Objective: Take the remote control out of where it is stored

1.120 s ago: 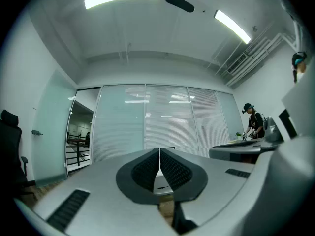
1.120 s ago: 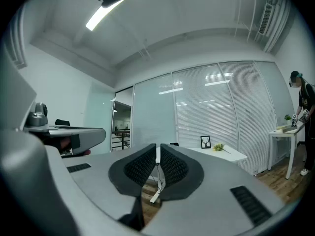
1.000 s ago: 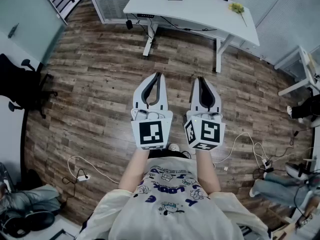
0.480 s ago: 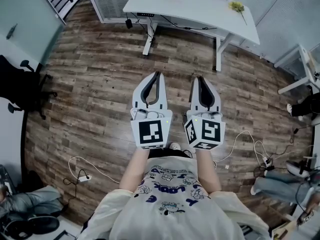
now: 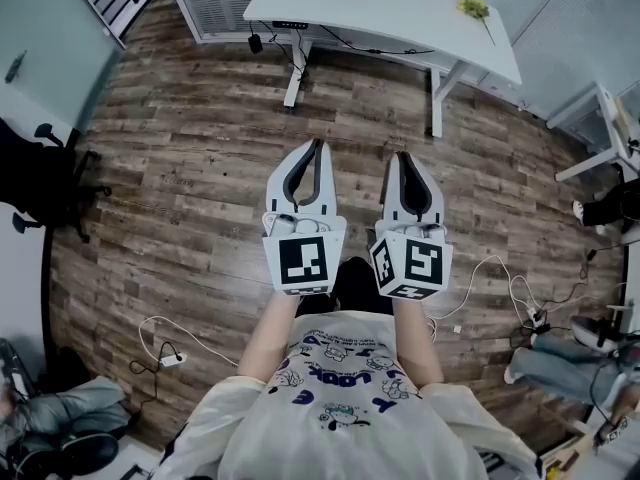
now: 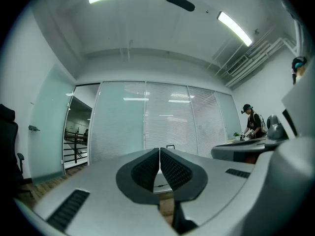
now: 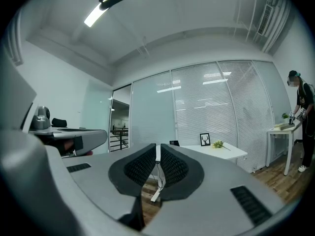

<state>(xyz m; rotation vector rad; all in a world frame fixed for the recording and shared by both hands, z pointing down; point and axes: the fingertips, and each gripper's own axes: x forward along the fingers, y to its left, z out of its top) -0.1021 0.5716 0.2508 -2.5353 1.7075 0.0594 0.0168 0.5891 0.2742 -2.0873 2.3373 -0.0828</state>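
Head view looks down; both gripper views face the desk [image 5: 400, 16] level.

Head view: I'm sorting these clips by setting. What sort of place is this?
Probably an office: a white desk stands on wood-look flooring, a black office chair sits off to the side, and a glass wall with blinds runs behind the desk.

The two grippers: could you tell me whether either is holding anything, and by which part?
Nothing is held; the left gripper and right gripper are both shut and empty.
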